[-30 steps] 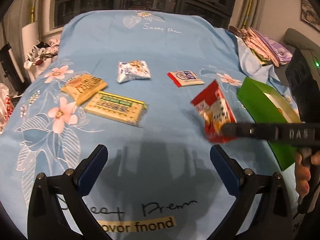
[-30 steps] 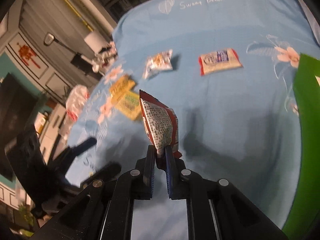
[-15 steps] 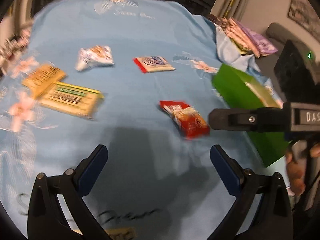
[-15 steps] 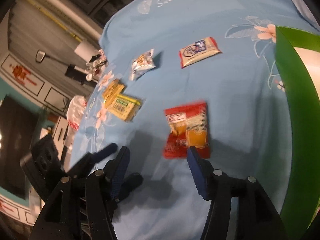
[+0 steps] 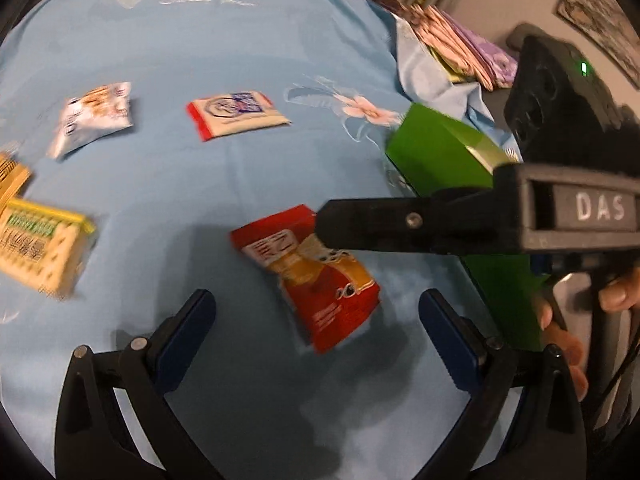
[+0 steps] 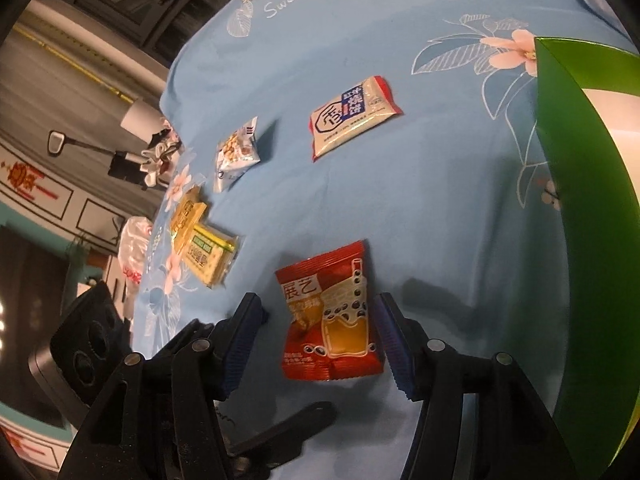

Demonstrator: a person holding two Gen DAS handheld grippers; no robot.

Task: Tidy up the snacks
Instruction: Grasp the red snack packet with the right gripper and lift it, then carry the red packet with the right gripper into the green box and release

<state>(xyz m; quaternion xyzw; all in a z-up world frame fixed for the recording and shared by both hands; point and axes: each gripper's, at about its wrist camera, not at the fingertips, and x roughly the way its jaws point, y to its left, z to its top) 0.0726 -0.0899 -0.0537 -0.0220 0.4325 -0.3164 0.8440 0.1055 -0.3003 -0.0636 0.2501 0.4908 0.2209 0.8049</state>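
A red snack packet (image 6: 332,312) lies flat on the blue flowered cloth; it also shows in the left wrist view (image 5: 312,276). My right gripper (image 6: 320,336) is open, its jaws on either side of the packet just above it; its black finger (image 5: 400,224) crosses the left wrist view. My left gripper (image 5: 316,332) is open and empty, low over the cloth near the packet. A white and red packet (image 6: 352,116), a small silver packet (image 6: 236,152), an orange packet (image 6: 186,214) and a yellow-green cracker packet (image 6: 210,256) lie farther off.
A green box (image 6: 592,208) stands open at the right, close to the red packet; it also shows in the left wrist view (image 5: 436,156). Folded pink and purple cloths (image 5: 460,48) lie at the far right. A white bag (image 6: 134,244) sits off the cloth's left edge.
My right gripper held the red packet upright a second ago, then opened and let it drop flat on the cloth. Both grippers have since moved closer to the packet.
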